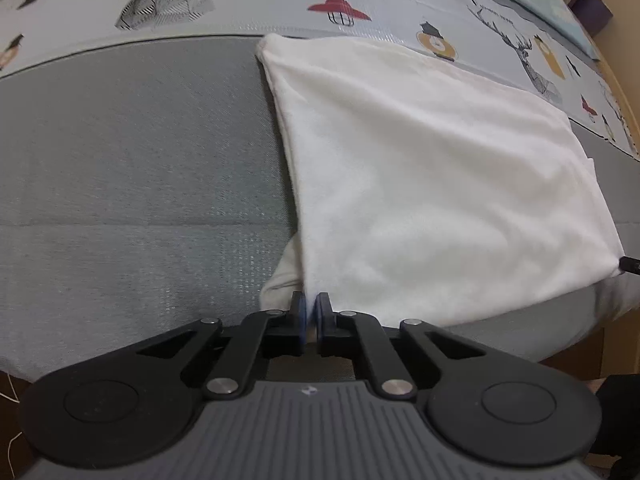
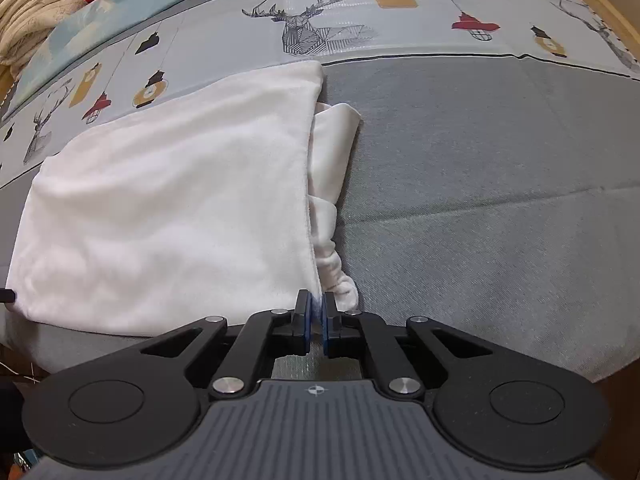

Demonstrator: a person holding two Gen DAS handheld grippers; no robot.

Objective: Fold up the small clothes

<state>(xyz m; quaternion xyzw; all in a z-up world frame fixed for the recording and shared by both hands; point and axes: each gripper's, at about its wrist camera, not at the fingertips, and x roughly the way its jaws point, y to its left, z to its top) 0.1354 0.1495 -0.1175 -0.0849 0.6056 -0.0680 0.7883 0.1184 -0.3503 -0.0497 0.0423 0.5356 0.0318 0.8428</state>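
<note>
A white garment point(image 1: 432, 184) lies on a grey padded surface point(image 1: 132, 184). My left gripper point(image 1: 311, 304) is shut on the garment's near left corner. The same garment point(image 2: 168, 208) shows in the right wrist view, where my right gripper point(image 2: 317, 300) is shut on its near right corner. A bunched sleeve point(image 2: 334, 184) sticks out from under the right edge. The top layer is lifted a little off the surface between the two grippers.
A printed sheet with deer and lamps point(image 2: 304, 32) runs along the far side. A pile of knitwear, cream and red point(image 2: 48, 4), sits at the far left. A wooden bed frame point(image 2: 600, 4) borders the right. The surface's near edge point(image 1: 520, 340) is close.
</note>
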